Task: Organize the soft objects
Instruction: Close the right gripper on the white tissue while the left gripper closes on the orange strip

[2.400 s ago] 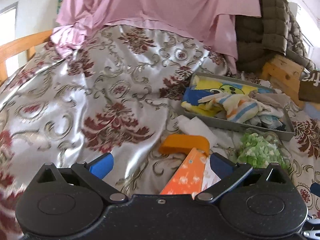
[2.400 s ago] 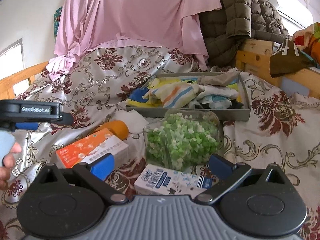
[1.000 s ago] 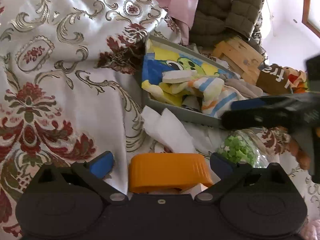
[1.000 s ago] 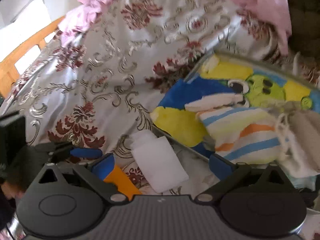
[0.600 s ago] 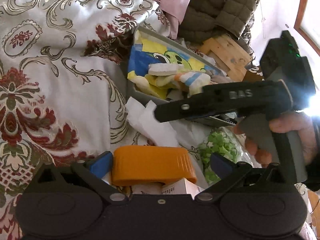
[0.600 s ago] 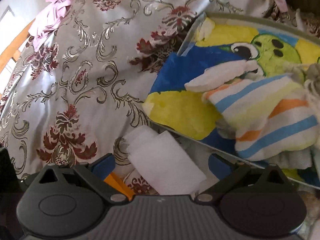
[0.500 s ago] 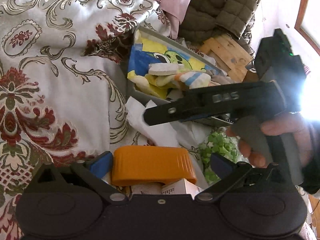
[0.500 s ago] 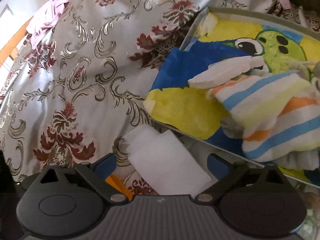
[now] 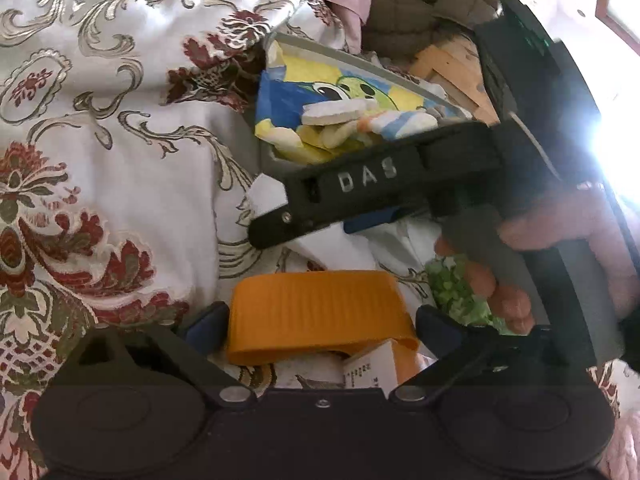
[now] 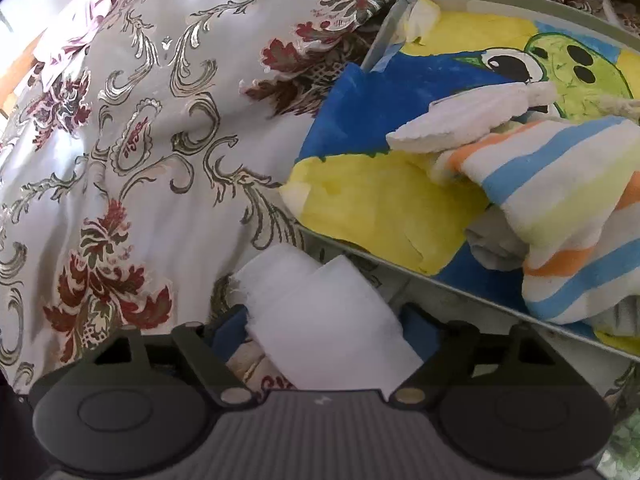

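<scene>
Right gripper point(image 10: 324, 320), fingers just closing around white cloth point(image 10: 320, 320) (not yet pinched): clamp squarely, then lift toward tray point(image 10: 520, 0).

Left gripper point(image 9: 320, 326) low, angled down, jaws wide, just been closing slightly; orange object sits between them, pads not pressing. Right gripper point(image 10: 324, 330) pitched steeply down, jaws just been closing, white cloth between them, contact unclear. In left wrist view, my right hand point(image 9: 560, 240) wraps right gripper's handle, fingers point(image 9: 480, 280) curled beneath, gripper body crossing frame.
</scene>
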`<state>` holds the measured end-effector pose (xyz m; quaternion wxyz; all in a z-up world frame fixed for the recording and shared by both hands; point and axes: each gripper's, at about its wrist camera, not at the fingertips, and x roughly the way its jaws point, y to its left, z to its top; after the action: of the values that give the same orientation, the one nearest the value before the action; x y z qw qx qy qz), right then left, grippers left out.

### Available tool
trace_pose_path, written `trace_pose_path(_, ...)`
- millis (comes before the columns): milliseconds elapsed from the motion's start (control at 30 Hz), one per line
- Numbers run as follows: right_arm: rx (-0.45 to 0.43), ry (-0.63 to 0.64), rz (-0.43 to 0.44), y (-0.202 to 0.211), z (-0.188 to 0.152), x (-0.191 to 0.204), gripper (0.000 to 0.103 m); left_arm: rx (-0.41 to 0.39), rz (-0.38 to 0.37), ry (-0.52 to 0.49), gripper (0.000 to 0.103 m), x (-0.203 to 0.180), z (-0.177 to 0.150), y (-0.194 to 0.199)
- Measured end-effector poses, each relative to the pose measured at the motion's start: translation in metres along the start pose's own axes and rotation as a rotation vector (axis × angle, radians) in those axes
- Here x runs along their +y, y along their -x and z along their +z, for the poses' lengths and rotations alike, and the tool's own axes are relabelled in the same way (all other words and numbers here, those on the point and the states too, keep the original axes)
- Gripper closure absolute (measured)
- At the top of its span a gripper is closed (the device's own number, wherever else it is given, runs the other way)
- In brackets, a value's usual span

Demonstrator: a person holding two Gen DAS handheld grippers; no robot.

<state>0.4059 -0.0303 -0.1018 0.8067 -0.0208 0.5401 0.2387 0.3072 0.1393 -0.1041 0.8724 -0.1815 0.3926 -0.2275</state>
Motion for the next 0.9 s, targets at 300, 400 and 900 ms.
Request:
trace_pose_path(300,-0.001,0.014,0.018,-0.003,-0.001,0.001,0.023,-0.014,-0.004,0.071,0.023,-0.001,0.001,0.003)
trace_pose_path(400,-0.006,0.000,0.018,-0.002,-0.002,-0.001,0.030,-0.020,0.000,0.069,0.029,-0.001,0.001,0.002)
trace_pose_path(900,-0.071,-0.135,0.058,0.018,-0.018,-0.025,0.083,-0.076,-0.029,0.160,0.050,0.005,0.000,0.006)
